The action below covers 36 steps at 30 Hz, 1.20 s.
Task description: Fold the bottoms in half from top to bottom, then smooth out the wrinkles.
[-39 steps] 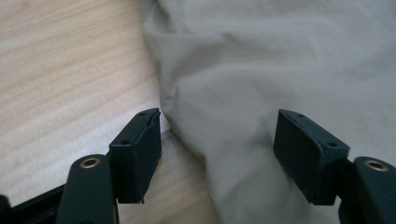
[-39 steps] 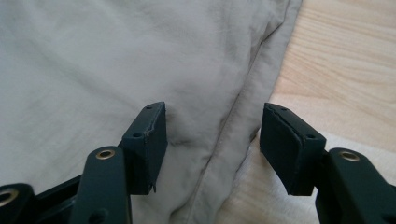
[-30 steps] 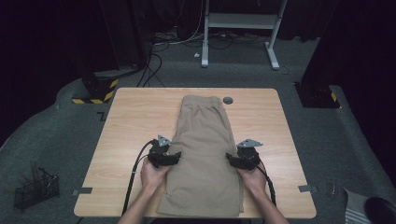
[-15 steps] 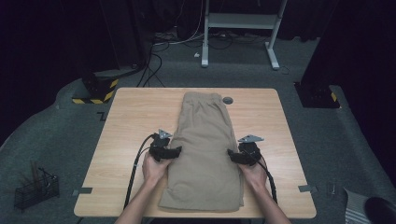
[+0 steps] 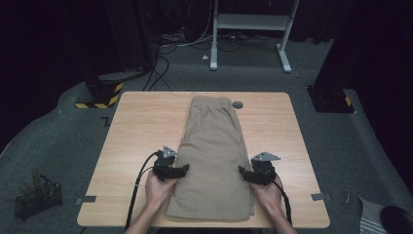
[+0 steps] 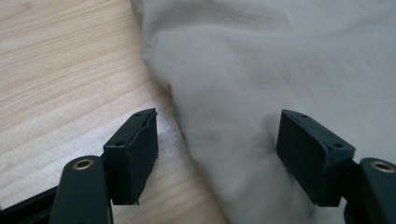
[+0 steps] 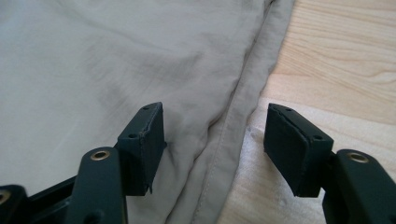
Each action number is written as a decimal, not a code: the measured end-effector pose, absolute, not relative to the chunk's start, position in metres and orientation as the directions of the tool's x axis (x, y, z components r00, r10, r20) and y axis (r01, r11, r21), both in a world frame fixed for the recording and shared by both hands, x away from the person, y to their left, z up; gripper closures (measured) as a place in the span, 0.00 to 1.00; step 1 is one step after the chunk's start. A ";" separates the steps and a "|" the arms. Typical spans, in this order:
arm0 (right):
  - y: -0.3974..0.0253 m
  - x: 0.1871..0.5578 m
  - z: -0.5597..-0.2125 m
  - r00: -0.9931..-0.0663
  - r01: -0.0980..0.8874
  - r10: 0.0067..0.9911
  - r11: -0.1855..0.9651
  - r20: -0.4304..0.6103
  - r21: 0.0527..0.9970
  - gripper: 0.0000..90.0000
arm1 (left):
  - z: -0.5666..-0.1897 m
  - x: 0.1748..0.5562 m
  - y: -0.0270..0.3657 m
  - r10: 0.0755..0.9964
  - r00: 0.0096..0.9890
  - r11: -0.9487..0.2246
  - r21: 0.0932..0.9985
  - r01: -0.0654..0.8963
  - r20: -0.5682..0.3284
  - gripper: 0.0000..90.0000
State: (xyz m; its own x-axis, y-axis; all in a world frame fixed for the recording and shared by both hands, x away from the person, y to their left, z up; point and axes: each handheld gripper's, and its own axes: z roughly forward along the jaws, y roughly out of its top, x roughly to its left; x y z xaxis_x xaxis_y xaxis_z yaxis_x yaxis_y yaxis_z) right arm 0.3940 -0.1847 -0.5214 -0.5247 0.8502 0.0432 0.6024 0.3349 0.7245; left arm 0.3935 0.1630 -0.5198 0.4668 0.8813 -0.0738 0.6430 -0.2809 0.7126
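A pair of folded khaki shorts (image 5: 214, 151) lies lengthwise down the middle of the wooden table (image 5: 141, 126), waistband at the far end. My left gripper (image 5: 183, 169) is open at the shorts' left edge; its jaws straddle that edge of the khaki cloth (image 6: 261, 93), one over bare wood, one over cloth. My right gripper (image 5: 242, 173) is open at the right edge, and its jaws straddle the hemmed side seam of the shorts (image 7: 233, 121). Nothing is clamped in either one.
A small dark round disc (image 5: 237, 105) sits in the table beside the waistband. On the floor, a wire basket (image 5: 36, 197) stands at the lower left and a white desk frame (image 5: 253, 29) stands beyond the table. Cables trail from both grippers toward the front edge.
Both hands have drawn back toward the near end of the shorts, staying at their left and right edges. The shorts lie as before.
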 end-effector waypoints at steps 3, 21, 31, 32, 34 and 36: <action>-0.181 0.398 -0.522 -0.519 0.589 0.855 0.357 0.001 0.725 0.42 | -0.521 0.401 0.159 0.884 0.466 -0.300 0.717 0.630 -0.040 0.32; -0.190 0.419 -0.519 -0.472 0.640 0.880 0.310 0.042 0.703 0.37 | -0.512 0.419 0.168 0.896 0.427 -0.228 0.695 0.682 -0.125 0.25; -0.188 0.424 -0.515 -0.468 0.647 0.880 0.279 0.081 0.710 0.34 | -0.516 0.423 0.164 0.901 0.416 -0.223 0.694 0.685 -0.121 0.29; -0.187 0.424 -0.516 -0.467 0.649 0.880 0.276 0.084 0.709 0.34 | -0.516 0.424 0.163 0.902 0.414 -0.220 0.690 0.690 -0.127 0.28; -0.186 0.426 -0.517 -0.465 0.653 0.881 0.280 0.081 0.703 0.33 | -0.516 0.426 0.160 0.903 0.418 -0.241 0.682 0.691 -0.104 0.27; -0.184 0.428 -0.518 -0.458 0.657 0.886 0.281 0.075 0.699 0.33 | -0.517 0.426 0.157 0.905 0.420 -0.266 0.677 0.687 -0.070 0.25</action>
